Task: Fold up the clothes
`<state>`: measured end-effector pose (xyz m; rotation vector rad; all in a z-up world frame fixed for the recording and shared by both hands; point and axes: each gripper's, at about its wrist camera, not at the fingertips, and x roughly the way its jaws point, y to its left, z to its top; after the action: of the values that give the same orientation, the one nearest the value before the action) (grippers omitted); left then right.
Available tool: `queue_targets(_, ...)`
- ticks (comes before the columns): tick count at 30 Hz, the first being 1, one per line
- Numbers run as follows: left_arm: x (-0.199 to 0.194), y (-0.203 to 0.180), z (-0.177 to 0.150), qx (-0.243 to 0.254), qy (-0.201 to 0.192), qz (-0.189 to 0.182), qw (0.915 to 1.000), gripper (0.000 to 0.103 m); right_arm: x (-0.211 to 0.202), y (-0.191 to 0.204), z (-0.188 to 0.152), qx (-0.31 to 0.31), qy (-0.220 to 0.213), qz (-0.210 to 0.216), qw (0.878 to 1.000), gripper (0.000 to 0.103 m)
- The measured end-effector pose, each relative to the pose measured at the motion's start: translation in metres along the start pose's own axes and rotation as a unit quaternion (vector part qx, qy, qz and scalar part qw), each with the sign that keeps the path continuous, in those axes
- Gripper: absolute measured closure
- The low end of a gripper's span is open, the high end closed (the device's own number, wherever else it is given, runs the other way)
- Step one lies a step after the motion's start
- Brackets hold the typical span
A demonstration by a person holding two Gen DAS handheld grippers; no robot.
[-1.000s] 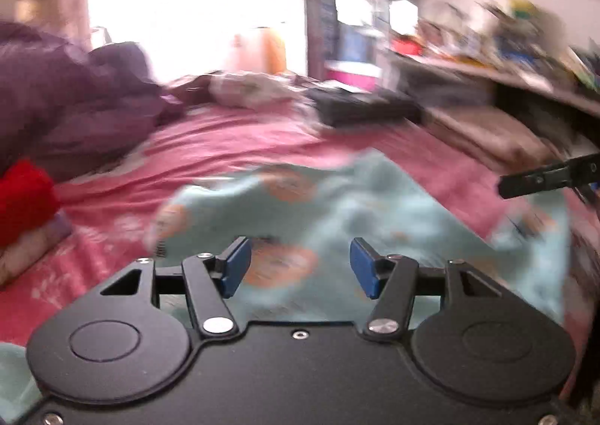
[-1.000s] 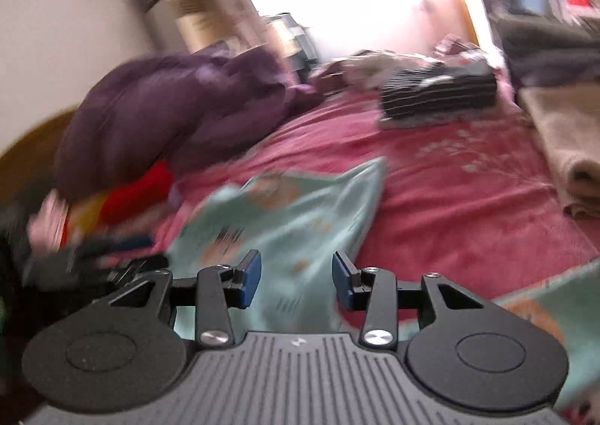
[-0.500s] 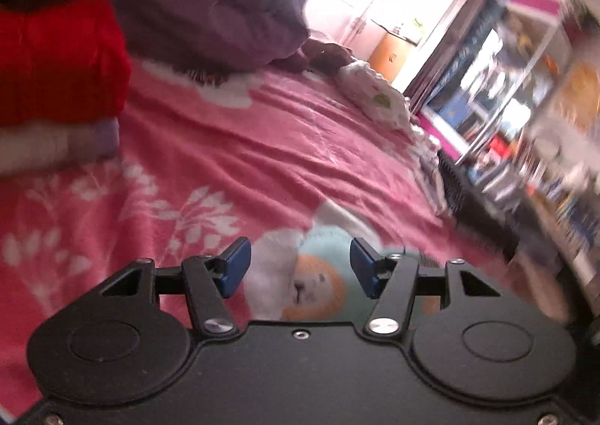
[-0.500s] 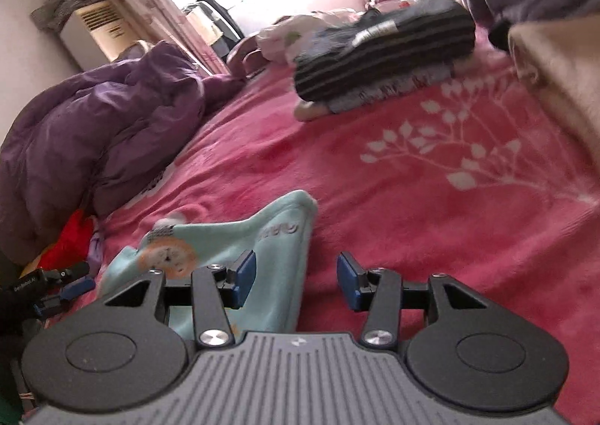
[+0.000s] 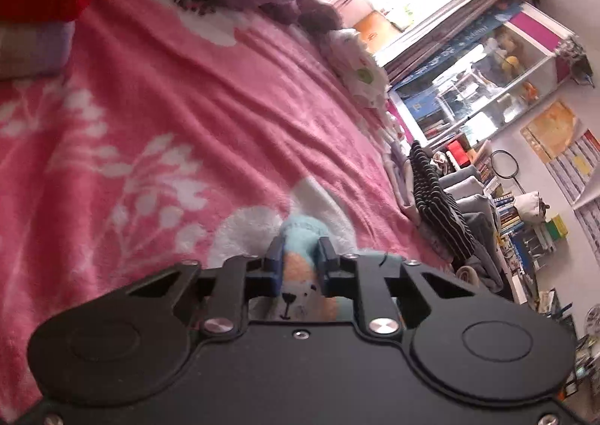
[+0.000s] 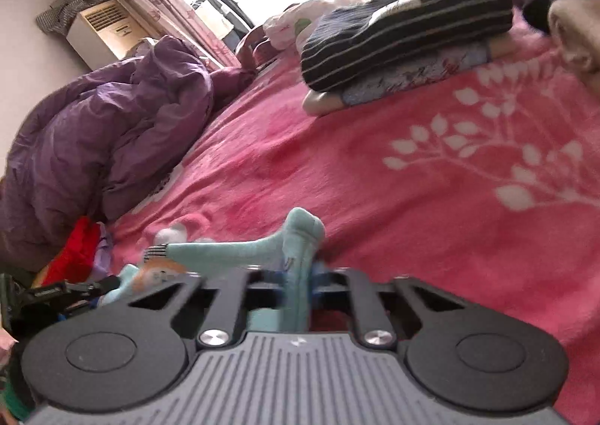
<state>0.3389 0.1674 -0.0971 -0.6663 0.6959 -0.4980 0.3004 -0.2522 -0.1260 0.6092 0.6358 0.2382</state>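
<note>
I see each hand-held gripper, left (image 5: 300, 256) and right (image 6: 298, 275), pinching a bunched corner of the pale-teal bear-print garment (image 6: 232, 250) over the pink bed (image 6: 412, 181).

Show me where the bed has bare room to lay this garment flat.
Bare pink blanket lies between the purple duvet and the striped folded stack. Crowded: red clothes beside the duvet, beige pile far right.

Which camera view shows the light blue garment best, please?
The right wrist view: the light blue garment stretches sideways from the right gripper toward the left gripper. The left wrist view shows only a bunched tip pinched in the left gripper.
</note>
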Motion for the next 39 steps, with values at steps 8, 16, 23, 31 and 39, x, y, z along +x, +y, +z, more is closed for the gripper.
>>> queue_targets(8,-0.036,-0.013,0.003,0.078,-0.120,-0.008,0.9897,0.099,-0.003,-0.009,0.022,0.013,-0.029,0.080,0.996,0.094)
queue_targets(16,-0.006,-0.005,0.003,0.082,-0.091,0.062,0.9905,0.099,0.033,-0.022,0.028,0.019,0.019,0.049,0.998,0.094)
queue_targets(23,0.019,-0.006,-0.001,0.115,-0.028,0.171,0.9781,0.088,0.032,-0.008,0.028,-0.024,0.027,-0.031,0.999,0.087)
queue_targets(31,-0.013,-0.036,-0.005,0.188,-0.085,0.220,0.9534,0.063,-0.055,-0.017,0.043,-0.002,-0.041,-0.073,0.997,0.069)
queue_targets(39,-0.034,-0.076,-0.039,0.231,-0.085,0.149,0.9577,0.038,-0.198,-0.065,0.004,0.113,-0.138,-0.087,0.980,0.068)
